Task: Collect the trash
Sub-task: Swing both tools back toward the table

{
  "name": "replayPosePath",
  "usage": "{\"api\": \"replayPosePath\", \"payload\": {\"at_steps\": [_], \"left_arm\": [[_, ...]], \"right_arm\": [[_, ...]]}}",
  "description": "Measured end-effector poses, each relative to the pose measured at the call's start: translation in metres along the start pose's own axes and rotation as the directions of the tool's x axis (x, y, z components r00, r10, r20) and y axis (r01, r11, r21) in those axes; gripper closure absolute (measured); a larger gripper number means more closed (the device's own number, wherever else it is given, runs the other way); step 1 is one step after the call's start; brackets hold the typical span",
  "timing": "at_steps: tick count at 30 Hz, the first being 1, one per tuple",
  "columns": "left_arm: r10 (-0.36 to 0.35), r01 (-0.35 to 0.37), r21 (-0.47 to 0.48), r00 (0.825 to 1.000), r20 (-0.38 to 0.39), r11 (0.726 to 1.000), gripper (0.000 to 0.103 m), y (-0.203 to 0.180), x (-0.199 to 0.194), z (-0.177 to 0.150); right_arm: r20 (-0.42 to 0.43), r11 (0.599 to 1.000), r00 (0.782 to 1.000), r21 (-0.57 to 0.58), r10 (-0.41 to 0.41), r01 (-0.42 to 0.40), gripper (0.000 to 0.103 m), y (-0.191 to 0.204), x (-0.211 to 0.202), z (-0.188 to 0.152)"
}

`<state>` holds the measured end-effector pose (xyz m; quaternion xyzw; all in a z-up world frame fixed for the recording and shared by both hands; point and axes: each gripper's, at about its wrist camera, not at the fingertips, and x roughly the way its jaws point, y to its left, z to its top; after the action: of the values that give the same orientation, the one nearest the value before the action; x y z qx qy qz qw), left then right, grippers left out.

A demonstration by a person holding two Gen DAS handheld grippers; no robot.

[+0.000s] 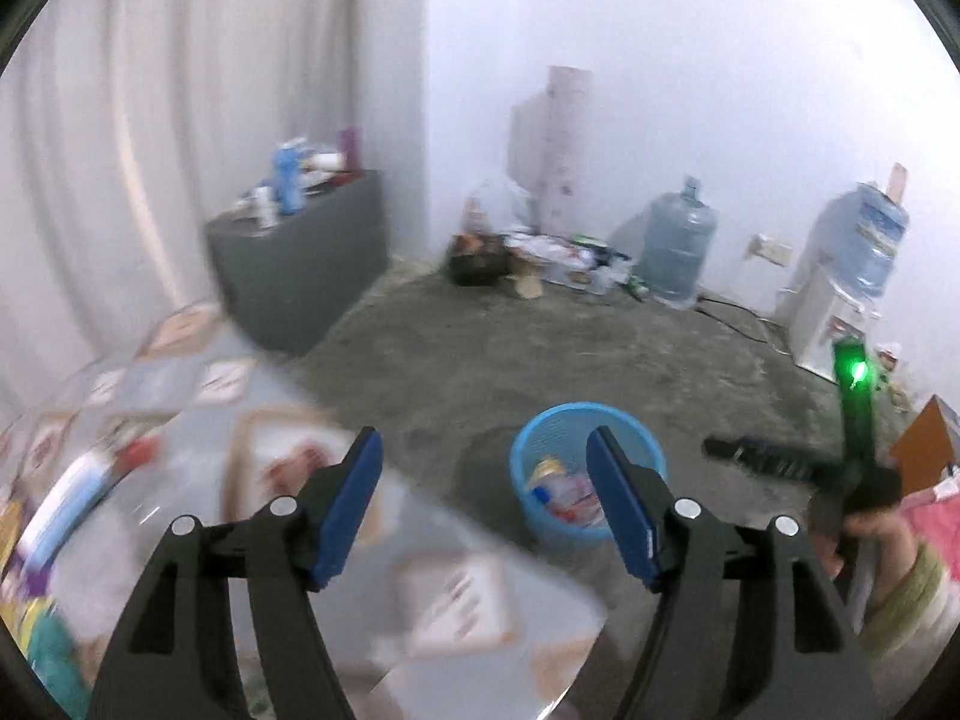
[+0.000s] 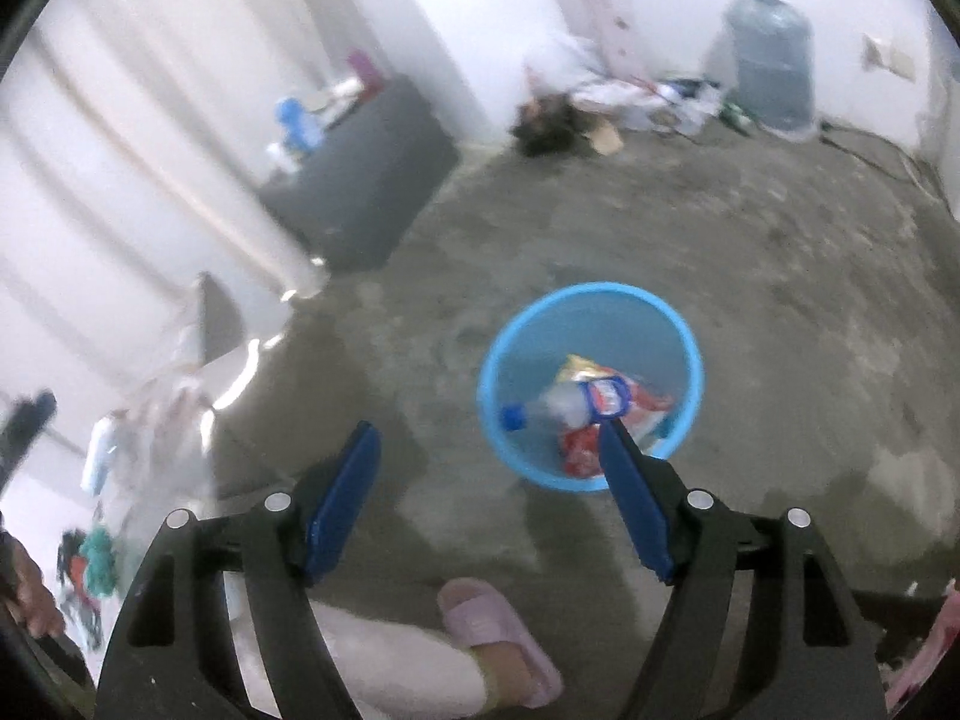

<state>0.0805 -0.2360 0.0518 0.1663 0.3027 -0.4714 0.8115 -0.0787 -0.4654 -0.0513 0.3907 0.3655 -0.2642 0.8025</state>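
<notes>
We are holding both hand-held grippers, left (image 1: 483, 504) and right (image 2: 489, 501), wide open and empty. The bin (image 2: 591, 306) is sitting at one o'clock on the floor (image 2: 750, 252) beside the bench (image 1: 180, 396), catching the bottle (image 2: 561, 405) and wrappers.

Motion-blurred patterned tabletop (image 1: 180, 396), clutter indistinct

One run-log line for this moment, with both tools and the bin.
left tool: open, empty | right tool: open, empty | blue bin: on floor, holds plastic bottle and wrappers
</notes>
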Motion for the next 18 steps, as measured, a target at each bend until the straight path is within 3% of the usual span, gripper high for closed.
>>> {"api": "replayPosePath", "payload": {"at_steps": [6,12,16,18], "left_arm": [[0.134,-0.131,-0.149,0.991,0.011,0.980,0.034,0.064,-0.076,-0.066],[0.248,-0.231,-0.286,0.968,0.023,0.930,0.034,0.117,-0.129,-0.115],[0.318,-0.287,-0.370,0.948,0.024,0.884,0.034,0.148,-0.144,-0.133],[0.335,-0.297,-0.387,0.942,0.032,0.873,0.034,0.160,-0.151,-0.139]], "right_arm": [[-0.010,0.993,0.998,-0.104,0.062,-0.062,0.032,0.049,-0.013,-0.007],[-0.028,0.969,0.993,-0.215,0.117,-0.120,0.032,0.099,-0.021,-0.010],[-0.064,0.943,0.988,-0.296,0.142,-0.155,0.032,0.134,-0.012,-0.013],[-0.083,0.929,0.983,-0.325,0.161,-0.180,0.032,0.150,-0.010,-0.015]]}}
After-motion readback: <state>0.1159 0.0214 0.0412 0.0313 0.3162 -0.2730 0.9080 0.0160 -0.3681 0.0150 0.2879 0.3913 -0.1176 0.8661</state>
